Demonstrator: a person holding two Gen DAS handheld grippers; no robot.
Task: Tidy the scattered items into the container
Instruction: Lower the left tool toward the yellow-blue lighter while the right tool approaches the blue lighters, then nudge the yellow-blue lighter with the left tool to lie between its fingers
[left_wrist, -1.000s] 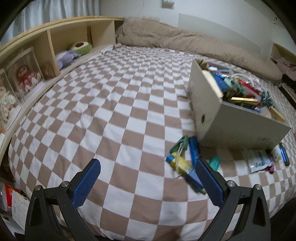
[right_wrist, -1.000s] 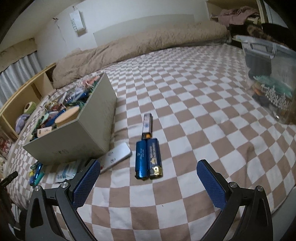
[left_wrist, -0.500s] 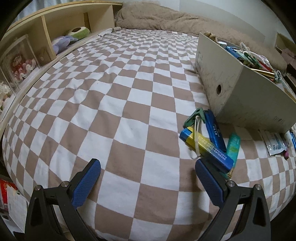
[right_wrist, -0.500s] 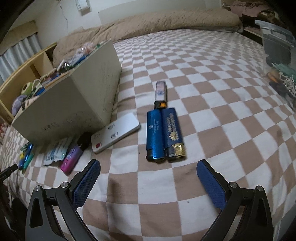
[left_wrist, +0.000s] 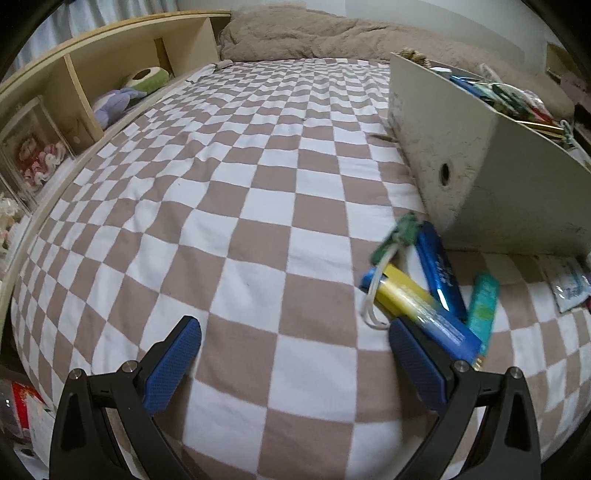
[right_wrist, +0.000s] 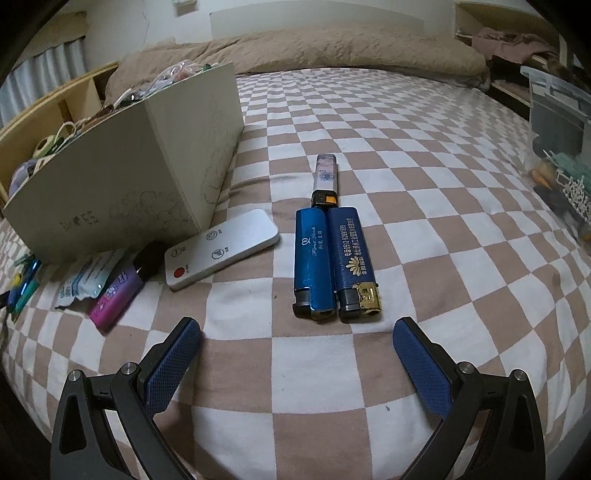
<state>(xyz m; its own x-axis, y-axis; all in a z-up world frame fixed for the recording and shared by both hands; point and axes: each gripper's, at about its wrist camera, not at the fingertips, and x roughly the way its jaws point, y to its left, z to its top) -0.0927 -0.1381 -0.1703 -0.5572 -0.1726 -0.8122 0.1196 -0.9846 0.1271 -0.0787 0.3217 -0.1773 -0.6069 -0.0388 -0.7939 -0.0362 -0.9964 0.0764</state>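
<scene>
Left claw (left_wrist: 293, 338): released, jaws spread wide, nothing between them, low over the checkered bed cover (left_wrist: 258, 206). Its right-hand pad sits just beside a small heap of loose items at the near-left corner of the container (left_wrist: 476, 184): a yellow-and-blue tube (left_wrist: 417, 310), a blue lighter (left_wrist: 441, 273), a teal lighter (left_wrist: 482, 299) and a green clip (left_wrist: 397, 236) with a white loop. The heap is motion-blurred.

Right claw (right_wrist: 295, 339): released, jaws wide apart, empty, low over the cover. Just ahead of it, to the right of the container (right_wrist: 122, 173), two blue lighters (right_wrist: 334, 258) lie side by side and touching, striker ends toward the claw. A third, pale lighter (right_wrist: 325, 177) lies end-on beyond them. A white remote (right_wrist: 221, 251) lies against the container's near corner. Along the container's front wall lie a dark-capped purple lighter (right_wrist: 118, 291) and a clear sachet (right_wrist: 86, 280).

Container: upright on the bed, already heaped with small items.
</scene>
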